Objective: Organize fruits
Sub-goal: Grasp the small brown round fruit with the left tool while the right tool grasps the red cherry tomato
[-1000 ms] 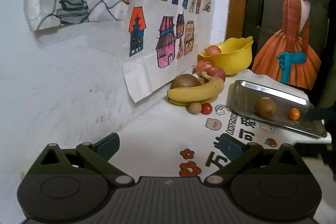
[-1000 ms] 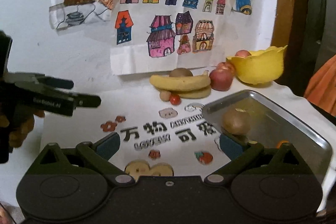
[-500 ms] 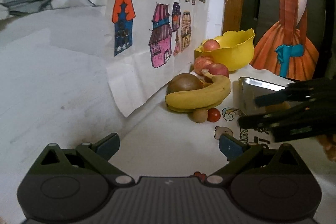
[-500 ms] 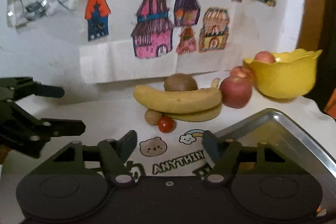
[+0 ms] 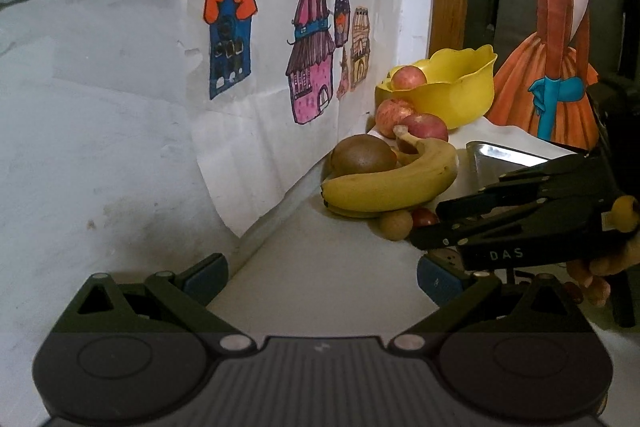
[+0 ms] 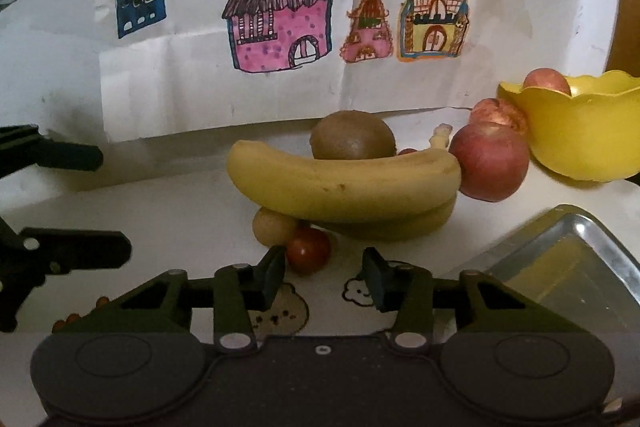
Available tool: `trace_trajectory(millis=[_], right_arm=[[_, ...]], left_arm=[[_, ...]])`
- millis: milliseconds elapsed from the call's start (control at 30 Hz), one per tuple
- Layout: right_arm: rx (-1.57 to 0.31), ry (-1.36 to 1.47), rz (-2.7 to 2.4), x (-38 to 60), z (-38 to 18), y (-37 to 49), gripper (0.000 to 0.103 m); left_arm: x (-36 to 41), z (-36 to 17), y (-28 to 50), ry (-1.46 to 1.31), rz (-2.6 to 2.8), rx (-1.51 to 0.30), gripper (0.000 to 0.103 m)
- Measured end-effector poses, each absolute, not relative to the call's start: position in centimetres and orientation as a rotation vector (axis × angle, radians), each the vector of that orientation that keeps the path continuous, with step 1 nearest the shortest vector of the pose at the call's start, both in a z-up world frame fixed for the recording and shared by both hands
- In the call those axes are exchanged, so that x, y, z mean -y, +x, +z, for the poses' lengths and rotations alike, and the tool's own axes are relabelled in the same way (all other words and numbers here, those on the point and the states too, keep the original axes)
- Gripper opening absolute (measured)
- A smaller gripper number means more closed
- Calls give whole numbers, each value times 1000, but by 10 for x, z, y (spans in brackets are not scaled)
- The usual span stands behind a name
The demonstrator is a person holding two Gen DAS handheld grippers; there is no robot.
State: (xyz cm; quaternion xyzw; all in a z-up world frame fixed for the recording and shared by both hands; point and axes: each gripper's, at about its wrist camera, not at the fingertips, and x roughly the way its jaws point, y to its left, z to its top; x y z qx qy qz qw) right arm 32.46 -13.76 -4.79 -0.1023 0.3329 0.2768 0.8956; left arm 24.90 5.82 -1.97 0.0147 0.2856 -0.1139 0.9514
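Currently, step in hand: the right gripper (image 6: 324,277) is lined up low over the table (image 6: 168,211), its fingers part-way closed but with a clear gap and nothing between them; judged, it is approaching the small red tomato (image 6: 308,250) to pick it.
Target position: the tomato sits just ahead of the left fingertip, touching the round tan fruit (image 6: 274,227) and tucked under the front edge of the bananas (image 6: 344,187).
Other fruit: a kiwi (image 6: 352,141) lies behind the bananas; a red apple (image 6: 494,165) is just beside their stem end, a second apple behind it, a third inside the yellow bowl (image 6: 580,139).
Destination, judged: the metal tray (image 6: 612,251) at the right, near the gripper.
Left gripper: the left gripper (image 5: 322,273) is spread wide and empty, hanging back near the wall, well apart from the fruit pile.
Next move calls for: a short advance so both pads straddle the tomato alone, then a gentle squeeze; the tan fruit and the banana overhang leave little room, and a nudge could roll either small fruit.
Hard to make out: what kind of fruit the tan one is; whether the tomato touches the banana.
Hidden or cut off: the tray's contents, its far side out of frame; the left view shows the right gripper covering most of the tomato and tray.
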Motion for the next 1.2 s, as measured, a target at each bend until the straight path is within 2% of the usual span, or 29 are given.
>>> trace_trajectory(millis=[133,167,467,633,1133,1200], right_arm=[[-692,-206,598,136,-48,325,32],[-694,-203,597,137,-48,325,25],[-683,-159,593,159,-42,309,25],[-655,-158,575,190,-29,280,25],[-605,-126,579,234,-10,233,25],[-605,-119,578,238,-10,230,25]], left_arm=[[-56,-20,253,29,-237,-585,103],[-55,-20,254,31,-239,-585,103],[-34,-22,270,41,-251,-605,102],[-15,-27,288,47,-246,-631,99],[19,-41,316,59,-204,-674,75],[21,-41,317,65,-196,-671,66]])
